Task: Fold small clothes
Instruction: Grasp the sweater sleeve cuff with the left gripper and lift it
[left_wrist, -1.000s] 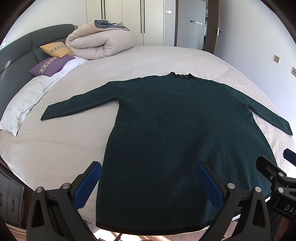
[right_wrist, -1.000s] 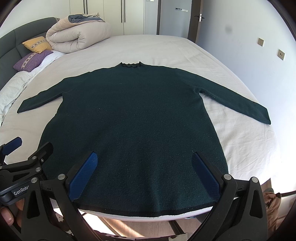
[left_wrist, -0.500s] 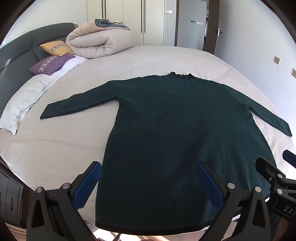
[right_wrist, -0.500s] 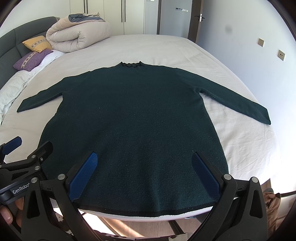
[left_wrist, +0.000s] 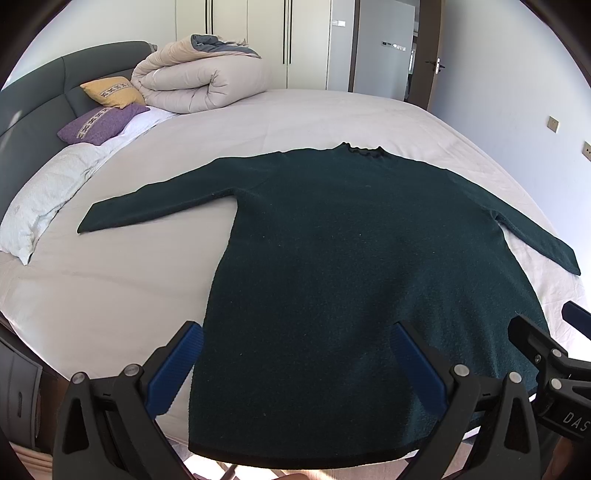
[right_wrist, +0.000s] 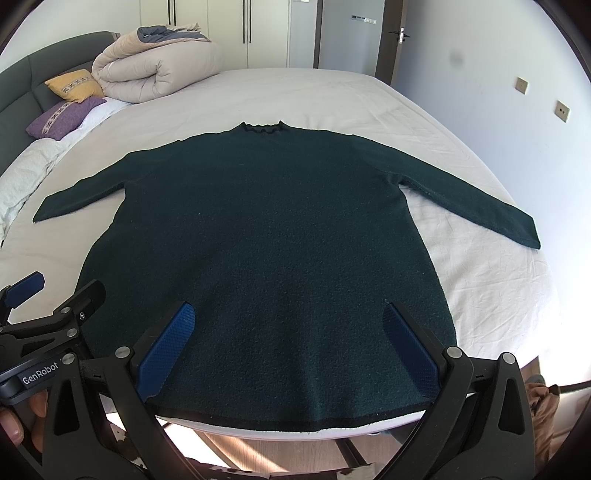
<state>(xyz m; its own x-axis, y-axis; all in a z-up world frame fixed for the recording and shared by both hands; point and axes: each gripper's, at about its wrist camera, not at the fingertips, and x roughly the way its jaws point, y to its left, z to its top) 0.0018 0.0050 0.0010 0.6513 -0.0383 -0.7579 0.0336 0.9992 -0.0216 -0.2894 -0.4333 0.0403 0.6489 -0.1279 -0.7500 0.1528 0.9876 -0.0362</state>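
Observation:
A dark green long-sleeved sweater (left_wrist: 354, 258) lies flat on the white bed (left_wrist: 110, 280), collar far, hem at the near edge, both sleeves spread out. It also shows in the right wrist view (right_wrist: 266, 236). My left gripper (left_wrist: 295, 365) is open and empty above the hem's left part. My right gripper (right_wrist: 284, 339) is open and empty above the hem's middle. Each gripper shows at the edge of the other's view: the right one (left_wrist: 550, 354) and the left one (right_wrist: 40, 314).
A rolled duvet (left_wrist: 199, 85), a yellow cushion (left_wrist: 112, 90) and a purple cushion (left_wrist: 98, 123) sit at the grey headboard (left_wrist: 33, 103) far left, with white pillows (left_wrist: 40, 192) beside them. Wardrobes and a door stand behind. The wall is on the right.
Almost nothing has changed. Both grippers stay open over the hem; the left wrist view has shifted very slightly.

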